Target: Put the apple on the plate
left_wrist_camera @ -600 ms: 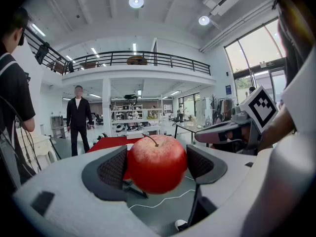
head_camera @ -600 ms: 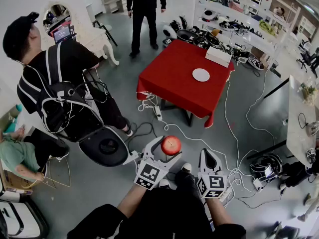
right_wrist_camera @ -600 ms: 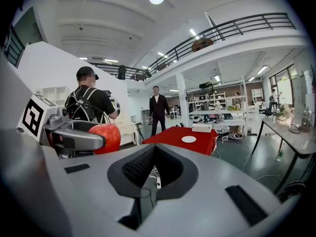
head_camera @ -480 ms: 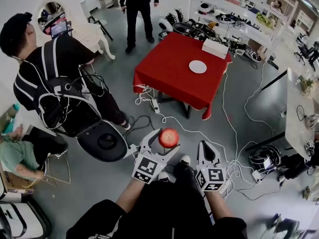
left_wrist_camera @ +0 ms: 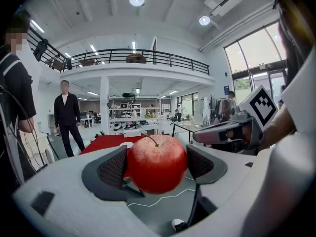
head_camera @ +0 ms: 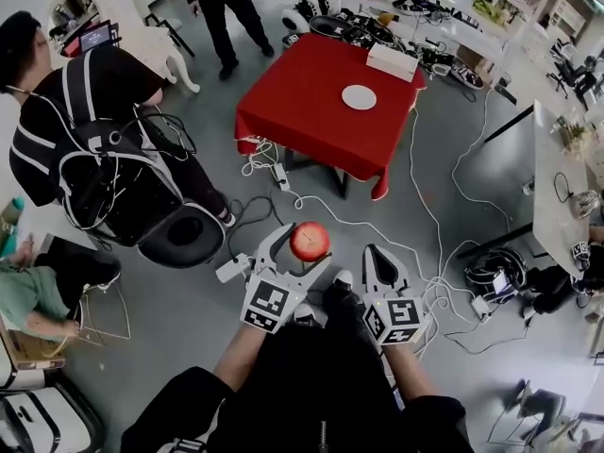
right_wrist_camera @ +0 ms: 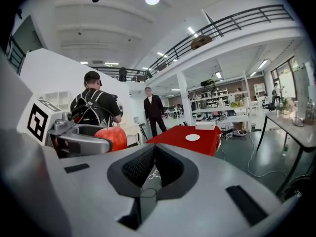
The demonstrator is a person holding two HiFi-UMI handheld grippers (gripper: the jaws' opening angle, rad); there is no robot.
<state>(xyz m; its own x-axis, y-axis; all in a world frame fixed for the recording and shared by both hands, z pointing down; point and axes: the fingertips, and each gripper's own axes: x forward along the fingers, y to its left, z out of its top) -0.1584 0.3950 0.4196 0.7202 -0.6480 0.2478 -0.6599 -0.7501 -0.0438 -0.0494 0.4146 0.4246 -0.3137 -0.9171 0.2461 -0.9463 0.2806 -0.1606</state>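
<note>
My left gripper [head_camera: 297, 250] [left_wrist_camera: 157, 164] is shut on a red apple [head_camera: 310, 242] [left_wrist_camera: 157, 163], which sits between both pads with its stem up. It is carried above the grey floor, well short of the table. The white plate [head_camera: 359, 96] [right_wrist_camera: 192, 138] lies on the red-clothed table [head_camera: 311, 111] [right_wrist_camera: 200, 132] ahead. My right gripper [head_camera: 377, 270] [right_wrist_camera: 154, 166] is shut with nothing between its pads, level with the left one and to its right. The apple [right_wrist_camera: 111, 136] also shows in the right gripper view, at left.
A person with a black backpack [head_camera: 104, 149] stands at the left by a round black stool [head_camera: 179, 236]. Another person in black [head_camera: 222, 8] stands beyond the table. A white box [head_camera: 393, 61] lies on the table. Cables [head_camera: 434, 243] trail over the floor. Cluttered shelves [head_camera: 425, 12] line the back.
The table and plate have shifted up and left in the head view, and the person with the backpack too. Both grippers keep their hold and spacing, the apple still in the left.
</note>
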